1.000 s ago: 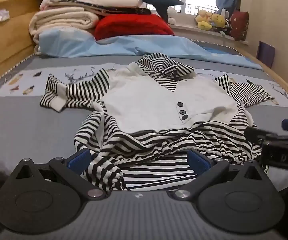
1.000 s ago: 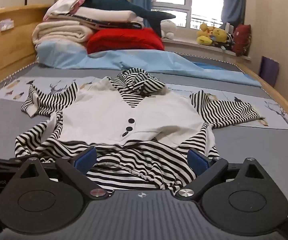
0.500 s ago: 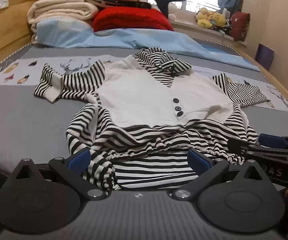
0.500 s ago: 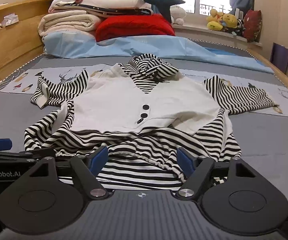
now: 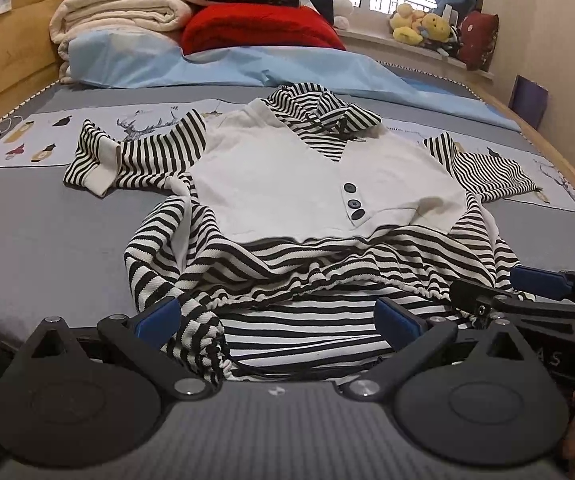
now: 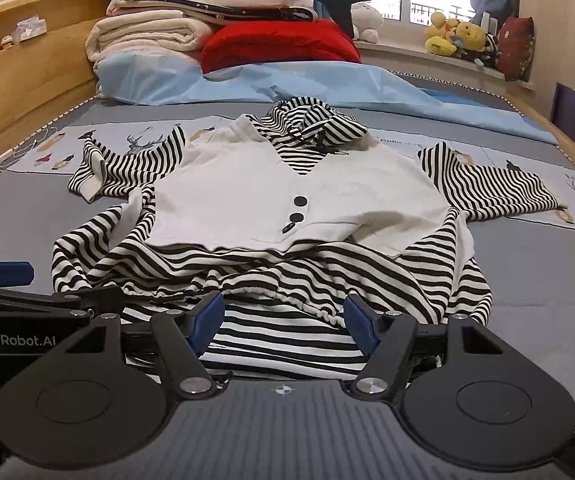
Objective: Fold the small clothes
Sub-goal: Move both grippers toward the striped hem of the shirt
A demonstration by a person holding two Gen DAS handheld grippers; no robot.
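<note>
So I've got both grippers down at the near hem of the striped hooded top (image 5: 287, 208), which is laid flat on the bed (image 5: 47, 248). My left gripper (image 5: 277, 318) is wide open with bunched hem between its blue pads, not pinched. My right gripper (image 6: 283, 314) is closing in, hem between the pads but no squeeze yet. Past the jaws sits the white front panel with buttons (image 6: 297, 212), sleeves out either side, hood furthest. Beyond that there's a pile of folded blankets (image 6: 159, 36).

Left tongs (image 5: 275, 318) agape, right tongs (image 6: 283, 316) closing.
</note>
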